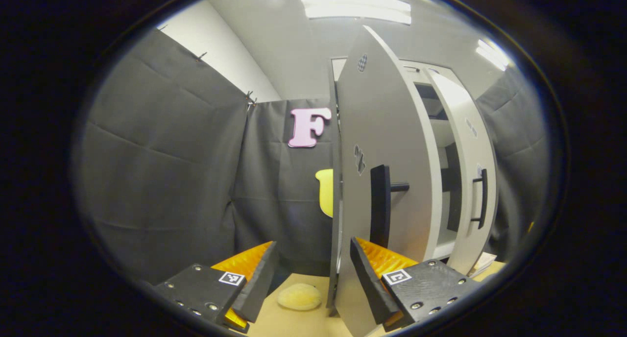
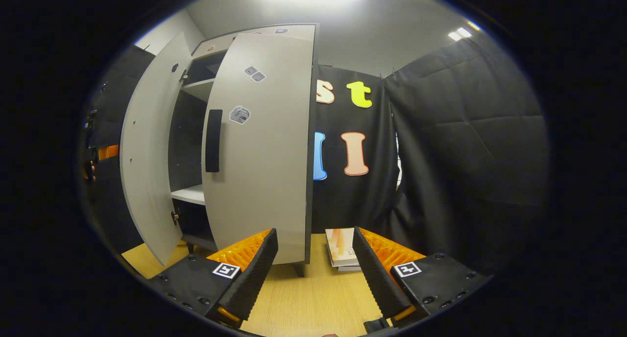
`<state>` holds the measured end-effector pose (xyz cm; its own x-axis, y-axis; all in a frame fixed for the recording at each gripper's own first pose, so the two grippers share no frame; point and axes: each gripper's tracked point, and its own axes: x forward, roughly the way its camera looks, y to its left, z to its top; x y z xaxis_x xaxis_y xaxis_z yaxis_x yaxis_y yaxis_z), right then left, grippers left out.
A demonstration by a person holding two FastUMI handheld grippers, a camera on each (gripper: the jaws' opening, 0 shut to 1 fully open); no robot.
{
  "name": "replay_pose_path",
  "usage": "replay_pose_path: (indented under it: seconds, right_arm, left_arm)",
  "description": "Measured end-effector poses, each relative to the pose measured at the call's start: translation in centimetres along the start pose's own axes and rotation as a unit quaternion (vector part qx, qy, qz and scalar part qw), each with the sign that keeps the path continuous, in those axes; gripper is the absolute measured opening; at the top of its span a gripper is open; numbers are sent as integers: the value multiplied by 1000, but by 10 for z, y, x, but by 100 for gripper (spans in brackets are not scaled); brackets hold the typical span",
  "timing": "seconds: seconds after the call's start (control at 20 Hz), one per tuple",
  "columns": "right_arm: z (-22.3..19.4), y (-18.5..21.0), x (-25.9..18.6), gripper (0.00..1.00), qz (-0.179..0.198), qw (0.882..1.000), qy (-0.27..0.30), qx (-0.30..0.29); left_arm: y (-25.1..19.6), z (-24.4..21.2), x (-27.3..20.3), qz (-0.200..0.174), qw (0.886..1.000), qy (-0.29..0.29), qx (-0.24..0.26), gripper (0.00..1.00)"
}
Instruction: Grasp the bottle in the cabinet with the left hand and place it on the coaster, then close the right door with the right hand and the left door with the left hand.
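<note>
The cabinet's left door (image 1: 392, 146) stands ajar close in front of my left gripper (image 1: 313, 283), and I see it almost edge-on with its black handle (image 1: 380, 204). The left gripper is open. The door's thin edge rises in the gap near the right finger (image 1: 372, 288); contact cannot be told. A pale yellow round pad (image 1: 300, 296) lies on the table just beyond the fingers. In the right gripper view my right gripper (image 2: 313, 273) is open and empty, low over the table before the half-shut right door (image 2: 264, 170) with its handle (image 2: 213, 140).
The right door (image 1: 468, 180) is ajar farther back, showing white shelves (image 1: 443, 141). In the right gripper view the left door (image 2: 147, 156) swings outward, with the cabinet's dark inside and a shelf (image 2: 188, 194) between the doors. Books (image 2: 343, 249) lie on the wooden table (image 2: 313, 302) beside the cabinet.
</note>
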<state>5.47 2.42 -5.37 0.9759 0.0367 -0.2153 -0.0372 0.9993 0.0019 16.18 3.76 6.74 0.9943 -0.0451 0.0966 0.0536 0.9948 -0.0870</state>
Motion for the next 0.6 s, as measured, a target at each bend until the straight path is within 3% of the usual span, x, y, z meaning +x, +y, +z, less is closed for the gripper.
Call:
replay_pose_path:
  seconds: [0.6]
  right_arm:
    - [-3,-35,-13,98,-13,1000,-3,-8]
  left_arm:
    - [-92,-9,33,-55,998,13,-7,87]
